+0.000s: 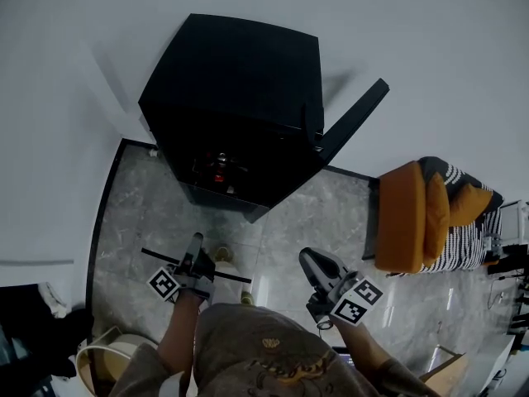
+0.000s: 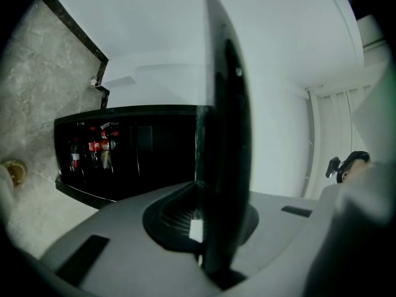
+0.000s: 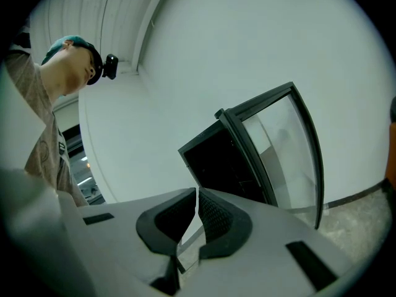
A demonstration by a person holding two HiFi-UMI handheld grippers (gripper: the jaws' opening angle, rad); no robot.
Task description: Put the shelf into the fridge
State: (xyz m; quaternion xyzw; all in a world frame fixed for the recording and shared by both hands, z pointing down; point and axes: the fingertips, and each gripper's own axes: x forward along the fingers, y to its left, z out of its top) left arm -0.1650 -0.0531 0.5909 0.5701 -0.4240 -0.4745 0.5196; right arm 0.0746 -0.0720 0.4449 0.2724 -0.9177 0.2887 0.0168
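Observation:
The black fridge (image 1: 240,106) stands against the white wall, its door (image 1: 355,121) swung open to the right. Bottles (image 1: 219,168) show inside, low down. The shelf (image 1: 157,256) is a thin dark-framed pane, held level over the floor in front of the fridge. My left gripper (image 1: 195,255) is shut on it near its middle. In the left gripper view the shelf (image 2: 226,135) stands edge-on between the jaws, with the fridge (image 2: 142,147) lying behind it. My right gripper (image 1: 316,265) is shut and holds nothing; its view faces the fridge (image 3: 216,159) and glass door (image 3: 291,147).
An orange cushion (image 1: 409,217) and striped fabric (image 1: 467,242) lie on the floor at the right. A white round object (image 1: 107,354) sits at lower left. A floor drain (image 1: 223,255) lies under the shelf. The grey marble floor (image 1: 149,213) has a dark border along the wall.

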